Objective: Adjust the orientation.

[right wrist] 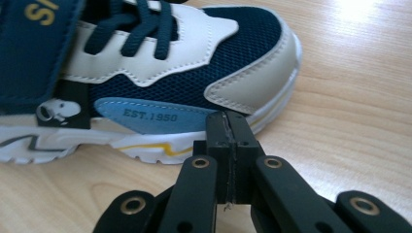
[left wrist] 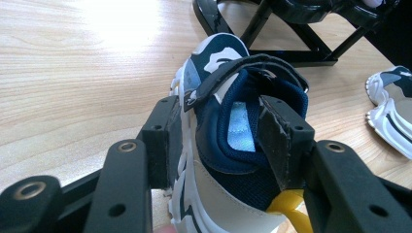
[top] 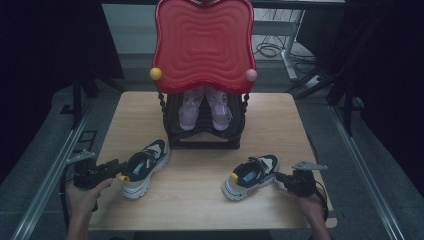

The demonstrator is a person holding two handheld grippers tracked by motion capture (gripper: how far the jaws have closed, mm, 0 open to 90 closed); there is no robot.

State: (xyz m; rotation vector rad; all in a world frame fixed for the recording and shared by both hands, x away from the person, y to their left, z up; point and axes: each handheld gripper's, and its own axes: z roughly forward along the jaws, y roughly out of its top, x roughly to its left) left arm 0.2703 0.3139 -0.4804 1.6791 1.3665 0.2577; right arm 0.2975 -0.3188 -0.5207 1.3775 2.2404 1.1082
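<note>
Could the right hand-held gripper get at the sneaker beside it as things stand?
Probably yes. The right hand-held gripper sits shut right beside the right sneaker, at its sole edge, with only bare table around. Its jaws would have to open first to take hold.

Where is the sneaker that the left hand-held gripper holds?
In the high view the sneaker lies front left on the table, toe toward the black rack, its heel in the left hand-held gripper.

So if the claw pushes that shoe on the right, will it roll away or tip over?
Probably neither. The right shoe sits flat on its wide sole on the table, so it would likely slide or swivel. The shut right claw is low by the toe, which suits sliding over tipping. Its mesh top looks soft, so it may dent a little.
</note>
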